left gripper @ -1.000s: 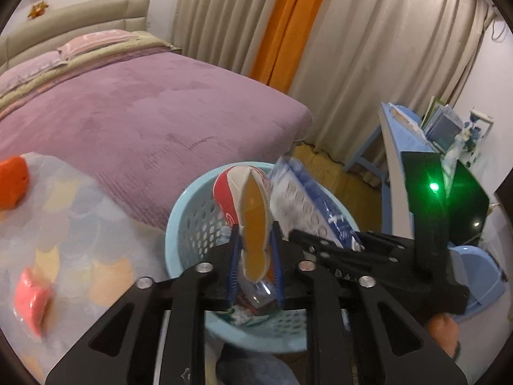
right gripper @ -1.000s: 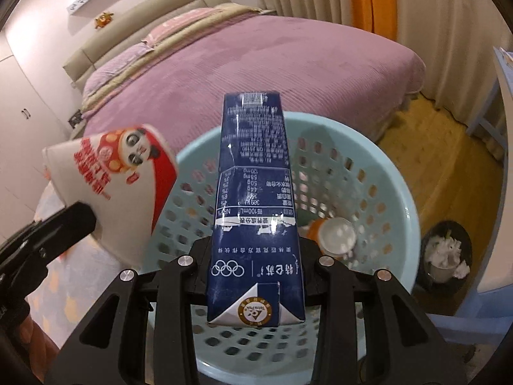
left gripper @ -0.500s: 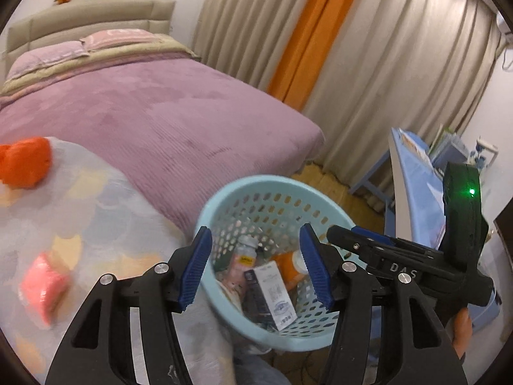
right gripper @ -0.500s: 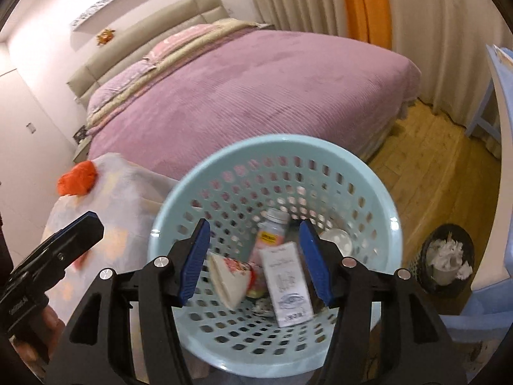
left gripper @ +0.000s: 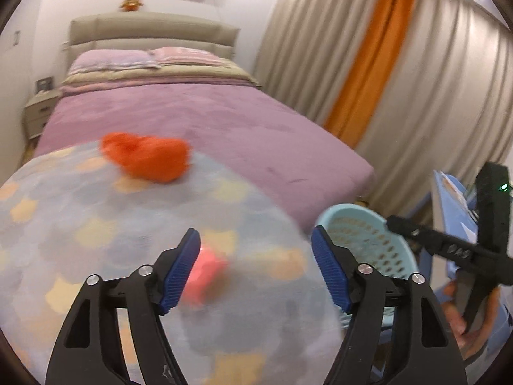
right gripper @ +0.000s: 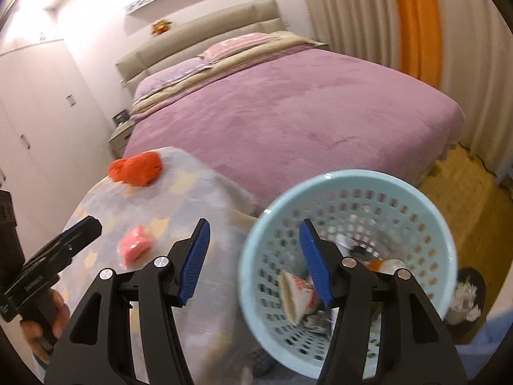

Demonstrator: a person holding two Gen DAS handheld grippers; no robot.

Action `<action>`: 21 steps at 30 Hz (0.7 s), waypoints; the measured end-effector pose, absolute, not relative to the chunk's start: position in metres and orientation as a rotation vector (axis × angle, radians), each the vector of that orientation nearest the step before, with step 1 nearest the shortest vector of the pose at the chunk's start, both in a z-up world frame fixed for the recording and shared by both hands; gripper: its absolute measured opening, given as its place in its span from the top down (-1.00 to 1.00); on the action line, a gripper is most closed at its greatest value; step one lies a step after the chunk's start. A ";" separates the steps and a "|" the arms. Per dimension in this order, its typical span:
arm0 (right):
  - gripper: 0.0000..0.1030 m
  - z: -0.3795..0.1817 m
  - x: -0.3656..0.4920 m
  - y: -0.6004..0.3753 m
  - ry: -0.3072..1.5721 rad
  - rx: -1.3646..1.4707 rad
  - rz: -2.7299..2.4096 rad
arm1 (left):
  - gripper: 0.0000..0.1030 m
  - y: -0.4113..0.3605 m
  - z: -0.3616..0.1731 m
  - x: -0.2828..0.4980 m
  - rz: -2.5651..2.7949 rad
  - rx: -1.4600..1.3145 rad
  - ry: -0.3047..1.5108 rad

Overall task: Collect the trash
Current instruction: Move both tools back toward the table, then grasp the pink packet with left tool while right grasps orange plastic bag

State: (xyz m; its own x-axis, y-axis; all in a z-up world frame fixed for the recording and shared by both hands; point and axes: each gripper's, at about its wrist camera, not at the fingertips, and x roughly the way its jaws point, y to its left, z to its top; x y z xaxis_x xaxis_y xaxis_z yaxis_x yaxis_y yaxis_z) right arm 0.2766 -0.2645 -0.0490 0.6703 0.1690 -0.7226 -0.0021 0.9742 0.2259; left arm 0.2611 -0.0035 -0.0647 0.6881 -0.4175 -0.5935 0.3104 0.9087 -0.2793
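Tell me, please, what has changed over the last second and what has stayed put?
Both grippers let go: the left gripper dropped its red-and-white packet and the right gripper its blue carton into the basket. Both then swung away from it toward the blanket, and the left jaws are opening further. The orange wad and pink wad stayed where they were.
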 end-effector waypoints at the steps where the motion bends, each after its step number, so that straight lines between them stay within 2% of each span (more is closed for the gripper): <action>1: -0.06 -0.049 0.279 -0.258 0.833 0.202 0.105 | -0.43 0.008 -0.068 0.261 -0.398 -0.159 0.707; 6: -0.06 -0.052 0.295 -0.215 0.852 0.138 0.158 | -0.46 0.038 -0.084 0.269 -0.375 -0.141 0.758; 13: -0.06 -0.061 0.317 -0.171 0.878 0.077 0.220 | -0.50 0.025 -0.111 0.283 -0.427 -0.079 0.826; 16: -0.06 -0.060 0.326 -0.158 0.860 0.044 0.238 | -0.45 0.019 -0.120 0.291 -0.418 -0.033 0.843; 21: -0.06 -0.061 0.348 -0.139 0.822 0.024 0.280 | -0.19 0.014 -0.128 0.296 -0.419 -0.016 0.854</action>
State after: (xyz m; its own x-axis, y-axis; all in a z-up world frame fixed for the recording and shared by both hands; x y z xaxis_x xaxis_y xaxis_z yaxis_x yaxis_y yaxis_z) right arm 0.3481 -0.1386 -0.0612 0.6463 0.2552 -0.7191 -0.2370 0.9629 0.1287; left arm 0.2960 0.0144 -0.1276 0.5805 -0.3645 -0.7281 0.3521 0.9187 -0.1792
